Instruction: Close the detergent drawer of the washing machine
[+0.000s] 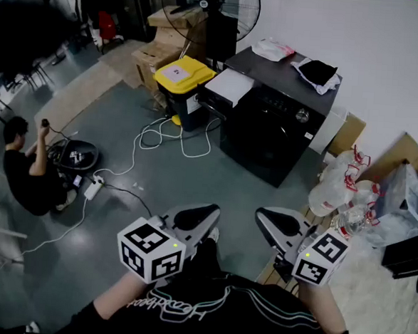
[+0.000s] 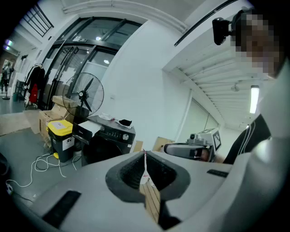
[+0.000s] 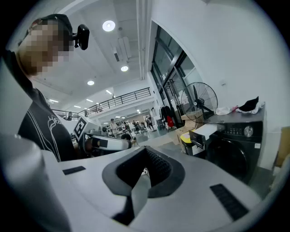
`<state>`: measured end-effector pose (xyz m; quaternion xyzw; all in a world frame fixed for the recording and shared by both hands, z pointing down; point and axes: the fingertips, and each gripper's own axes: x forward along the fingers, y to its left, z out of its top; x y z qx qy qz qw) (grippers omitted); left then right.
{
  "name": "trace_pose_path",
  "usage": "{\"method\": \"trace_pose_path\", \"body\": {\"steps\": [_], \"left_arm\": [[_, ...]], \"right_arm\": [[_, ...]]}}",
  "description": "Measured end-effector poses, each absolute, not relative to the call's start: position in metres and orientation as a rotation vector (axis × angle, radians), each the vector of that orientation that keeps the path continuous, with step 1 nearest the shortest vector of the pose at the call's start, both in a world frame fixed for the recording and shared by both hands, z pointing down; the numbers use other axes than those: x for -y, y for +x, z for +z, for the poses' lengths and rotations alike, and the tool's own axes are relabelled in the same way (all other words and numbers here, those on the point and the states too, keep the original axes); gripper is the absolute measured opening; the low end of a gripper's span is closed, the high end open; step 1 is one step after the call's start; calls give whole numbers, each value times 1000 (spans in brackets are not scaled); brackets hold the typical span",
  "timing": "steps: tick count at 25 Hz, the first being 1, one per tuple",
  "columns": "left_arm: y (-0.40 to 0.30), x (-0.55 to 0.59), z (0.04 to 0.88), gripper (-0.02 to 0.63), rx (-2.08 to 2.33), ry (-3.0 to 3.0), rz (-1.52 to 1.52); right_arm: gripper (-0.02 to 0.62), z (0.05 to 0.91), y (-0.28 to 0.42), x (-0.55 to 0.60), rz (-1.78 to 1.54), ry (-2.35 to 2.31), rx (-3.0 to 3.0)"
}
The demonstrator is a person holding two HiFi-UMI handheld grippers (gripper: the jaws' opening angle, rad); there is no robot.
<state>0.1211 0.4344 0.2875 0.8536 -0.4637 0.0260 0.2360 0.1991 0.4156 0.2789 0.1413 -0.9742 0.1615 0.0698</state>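
Both grippers, the left gripper point(image 1: 204, 216) and the right gripper point(image 1: 268, 220), hover close to the person's body, each with jaws pressed together at the tips and holding nothing. Well ahead of them stands the black washing machine point(image 1: 276, 132). Its white detergent drawer point(image 1: 229, 85) juts out from the machine's upper front corner, beside a yellow-lidded bin point(image 1: 183, 79).

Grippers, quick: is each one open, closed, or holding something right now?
Left gripper: closed, holding nothing.
Right gripper: closed, holding nothing.
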Motion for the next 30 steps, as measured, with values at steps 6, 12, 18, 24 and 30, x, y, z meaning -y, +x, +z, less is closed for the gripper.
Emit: {"method": "trace_pose_path", "body": {"steps": [6, 12, 18, 24, 30], "left_arm": [[107, -423, 287, 32, 1289, 2341, 40], [100, -403, 293, 32, 1283, 2358, 34], [80, -367, 309, 32, 1289, 2329, 36], [57, -312, 316, 32, 1283, 2319, 51], [26, -239, 323, 32, 1251, 2293, 99]], "right_arm": [[26, 284, 193, -401, 520, 430, 2938], [26, 289, 188, -371, 560, 505, 2953], [26, 300, 180, -333, 576, 546, 2963], [26, 305, 168, -278, 630, 589, 2966], [26, 303, 138, -207, 702, 629, 2947]]}}
